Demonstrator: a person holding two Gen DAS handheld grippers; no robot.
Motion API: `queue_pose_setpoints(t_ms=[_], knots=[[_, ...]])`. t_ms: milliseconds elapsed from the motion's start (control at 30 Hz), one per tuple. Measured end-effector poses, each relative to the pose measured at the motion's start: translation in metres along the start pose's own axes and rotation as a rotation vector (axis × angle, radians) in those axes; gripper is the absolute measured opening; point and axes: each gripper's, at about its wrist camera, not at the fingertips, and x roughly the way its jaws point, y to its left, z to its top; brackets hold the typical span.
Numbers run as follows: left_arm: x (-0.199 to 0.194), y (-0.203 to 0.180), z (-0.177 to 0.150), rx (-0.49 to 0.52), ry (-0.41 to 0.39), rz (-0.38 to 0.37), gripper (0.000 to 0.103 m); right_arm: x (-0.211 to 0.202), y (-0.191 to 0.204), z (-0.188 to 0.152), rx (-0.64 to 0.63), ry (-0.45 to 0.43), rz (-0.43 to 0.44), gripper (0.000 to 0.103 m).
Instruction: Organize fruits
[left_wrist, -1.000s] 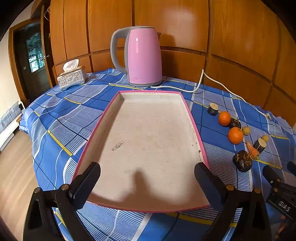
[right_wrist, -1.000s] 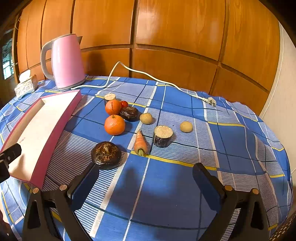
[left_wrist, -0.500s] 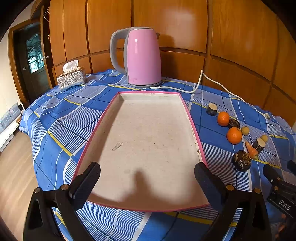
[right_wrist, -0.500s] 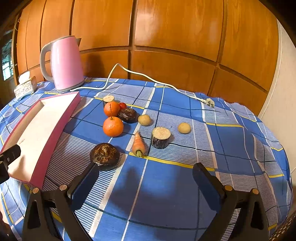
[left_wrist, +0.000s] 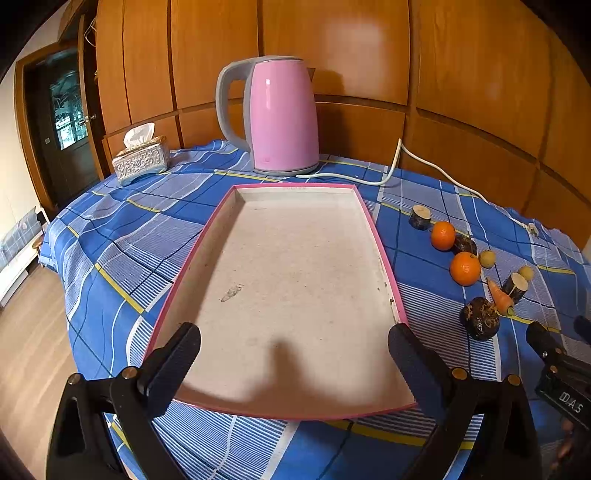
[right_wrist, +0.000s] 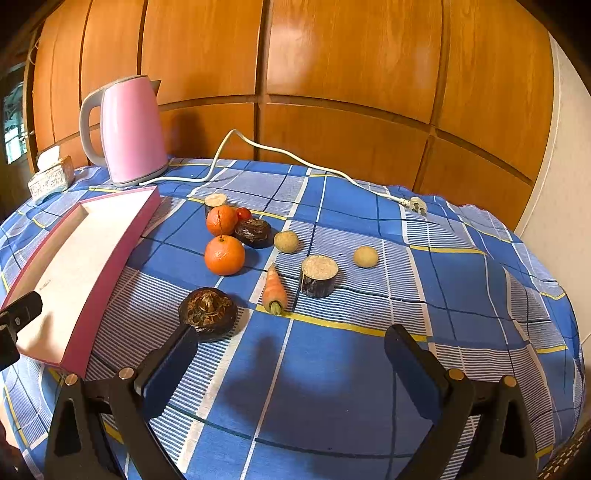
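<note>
A pink-rimmed tray (left_wrist: 369, 221) (right_wrist: 122, 236) lies empty on the blue checked tablecloth. To its right sits a cluster of produce: two oranges (right_wrist: 224, 255) (right_wrist: 221, 220) (left_wrist: 465, 268), a small carrot (right_wrist: 274, 290) (left_wrist: 499, 297), a dark round fruit (right_wrist: 208, 314) (left_wrist: 479, 318), another dark fruit (right_wrist: 253, 232), a red cherry tomato (right_wrist: 243, 213), two pale round fruits (right_wrist: 286, 241) (right_wrist: 365, 256) and two cut stubs (right_wrist: 319, 270) (right_wrist: 215, 201). My left gripper (left_wrist: 293, 352) hovers open over the tray's near end. My right gripper (right_wrist: 290, 354) is open, its left finger close to the near dark fruit.
A pink kettle (left_wrist: 282, 118) (right_wrist: 127, 131) stands behind the tray, its white cord (right_wrist: 295, 157) trailing right to a plug (right_wrist: 417, 205). A silver tissue box (left_wrist: 140, 158) sits at the back left. The table edge drops to a wooden floor (left_wrist: 26, 332) on the left.
The right gripper has drifted slightly, so the fruits sit a little higher in its view. The left view is nearly unchanged. Both stay open.
</note>
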Motion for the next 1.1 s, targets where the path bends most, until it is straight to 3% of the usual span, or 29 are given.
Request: queue_pose_setpoints(t_ms=[300, 367, 433, 533, 667, 833, 900, 1100], knots=[[0.001, -0.005, 0.0, 0.021, 0.011, -0.02, 0.102, 0.004, -0.019, 0.002, 0.054, -0.003, -0.02, 0.103], [0.0, -0.007, 0.001, 0.03, 0.005, -0.059, 0.102, 0.008, -0.035, 0.005, 0.092, -0.001, -0.052, 0.103], [0.0, -0.008, 0.002, 0.035, 0.01, -0.105, 0.103, 0.014, -0.058, 0.006, 0.149, 0.014, -0.102, 0.103], [-0.003, -0.008, 0.006, -0.012, 0.015, -0.238, 0.103, 0.028, -0.094, 0.005, 0.238, 0.057, -0.198, 0.103], [0.0, -0.018, 0.01, 0.053, 0.045, -0.217, 0.103, 0.045, -0.145, -0.009, 0.344, 0.118, -0.346, 0.103], [0.007, -0.03, 0.017, 0.097, 0.05, -0.262, 0.101, 0.056, -0.197, -0.031, 0.46, 0.185, -0.505, 0.103], [0.006, -0.037, 0.022, 0.112, 0.043, -0.315, 0.101, 0.058, -0.212, -0.038, 0.537, 0.203, -0.474, 0.103], [0.006, -0.075, 0.036, 0.245, 0.047, -0.409, 0.094, 0.063, -0.214, -0.038, 0.544, 0.21, -0.465, 0.103]])
